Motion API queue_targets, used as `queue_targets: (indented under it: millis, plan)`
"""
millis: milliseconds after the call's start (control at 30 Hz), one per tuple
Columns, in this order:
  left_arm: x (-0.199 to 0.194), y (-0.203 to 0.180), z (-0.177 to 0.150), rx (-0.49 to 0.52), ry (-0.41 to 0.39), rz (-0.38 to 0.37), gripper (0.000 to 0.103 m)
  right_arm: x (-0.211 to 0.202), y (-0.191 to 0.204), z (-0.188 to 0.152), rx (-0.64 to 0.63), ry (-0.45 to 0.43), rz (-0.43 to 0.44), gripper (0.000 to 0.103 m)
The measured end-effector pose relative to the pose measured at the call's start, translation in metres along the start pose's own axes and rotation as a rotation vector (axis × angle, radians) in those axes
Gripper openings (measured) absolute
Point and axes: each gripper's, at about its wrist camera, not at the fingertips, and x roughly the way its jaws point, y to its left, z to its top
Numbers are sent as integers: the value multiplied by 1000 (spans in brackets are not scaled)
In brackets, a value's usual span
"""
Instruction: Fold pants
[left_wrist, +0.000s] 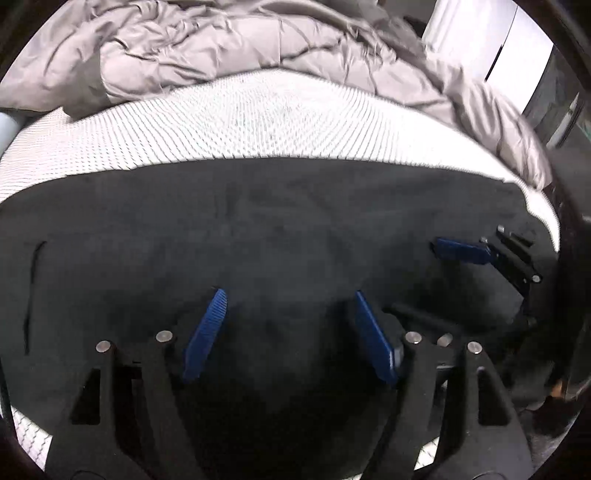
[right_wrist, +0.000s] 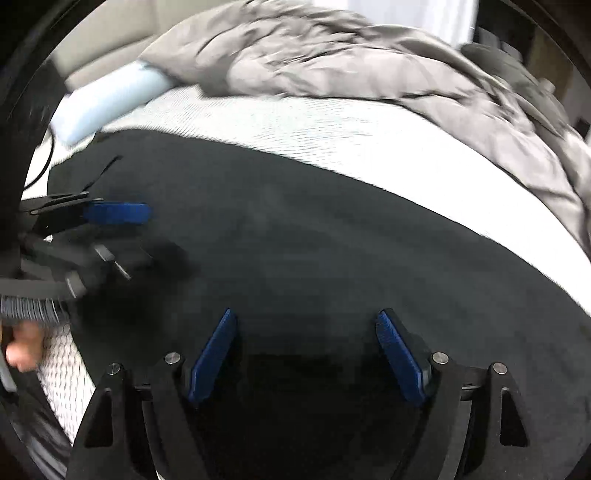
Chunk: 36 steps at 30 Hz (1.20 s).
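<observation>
Left gripper (left_wrist: 288, 299), right gripper (right_wrist: 306, 319) both gape empty over black pants (left_wrist: 258, 229) on bed (left_wrist: 258, 122); between folds, I judge; next I pinch near hem.

On my left gripper (left_wrist: 290, 302) I see two black arms with triangular holes and round silver pins at the joints. The fingers (left_wrist: 207, 332) carry blue ribbed pads. My right gripper (right_wrist: 306, 325) is built the same: black frame, silver pins, blue ribbed pads (right_wrist: 400, 358). At the left edge of the right wrist view, a grey ribbed cuff (right_wrist: 31, 305) sits above the person's hand (right_wrist: 24, 347).
</observation>
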Motion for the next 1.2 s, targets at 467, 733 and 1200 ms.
queue_targets:
  millis: [467, 733, 1200]
  plan:
    - [-17, 77, -3, -29, -3, 166, 68, -9, -75, -38, 122, 48, -204, 86]
    - [-42, 58, -14, -19, -50, 84, 68, -20, -60, -39, 91, -17, -142, 86]
    - [-96, 168, -46, -188, -116, 190, 67, -20, -80, -51, 132, -5, -126, 86]
